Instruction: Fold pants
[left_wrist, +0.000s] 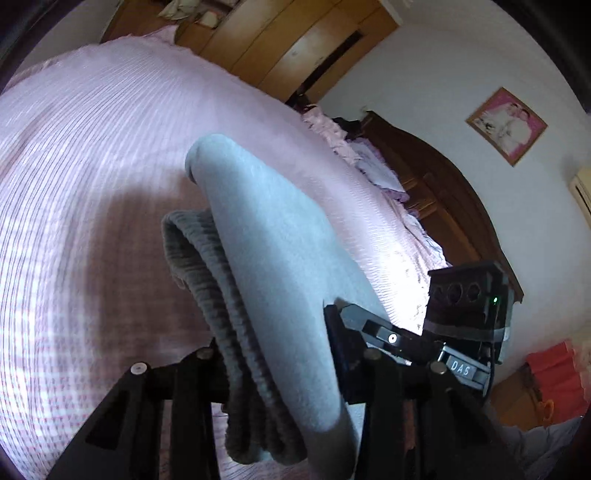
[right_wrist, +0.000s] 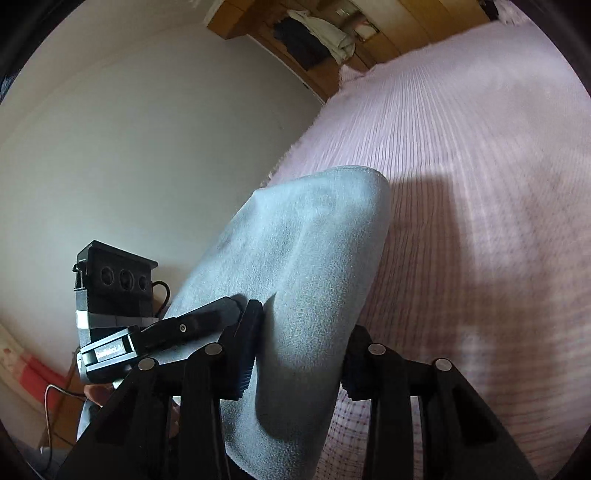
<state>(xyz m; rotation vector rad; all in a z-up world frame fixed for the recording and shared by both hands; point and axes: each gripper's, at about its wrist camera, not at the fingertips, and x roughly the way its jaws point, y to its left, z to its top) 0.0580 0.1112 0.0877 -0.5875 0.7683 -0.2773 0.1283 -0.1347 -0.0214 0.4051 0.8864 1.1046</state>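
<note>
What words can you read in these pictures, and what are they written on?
"DAS": white letters on a small label on the right gripper, seen from the left wrist view.
A label on the left gripper, seen from the right wrist view: too blurred to read.
The framed picture on the wall: no readable words.

A: Any readable text?
B: One. "DAS" in white letters on a small label plate (left_wrist: 460, 368), left wrist view, sitting on the other claw (left_wrist: 334, 314), which pokes in just right of this view's own claw.
A: Right wrist view?
B: Same sort of plate (right_wrist: 109, 349) on the claw at left, but the letters are too blurred to read.
A: Anything else with text?
B: Framed picture (left_wrist: 506, 125) on the wall, far beyond the claw. No words I can make out.
</note>
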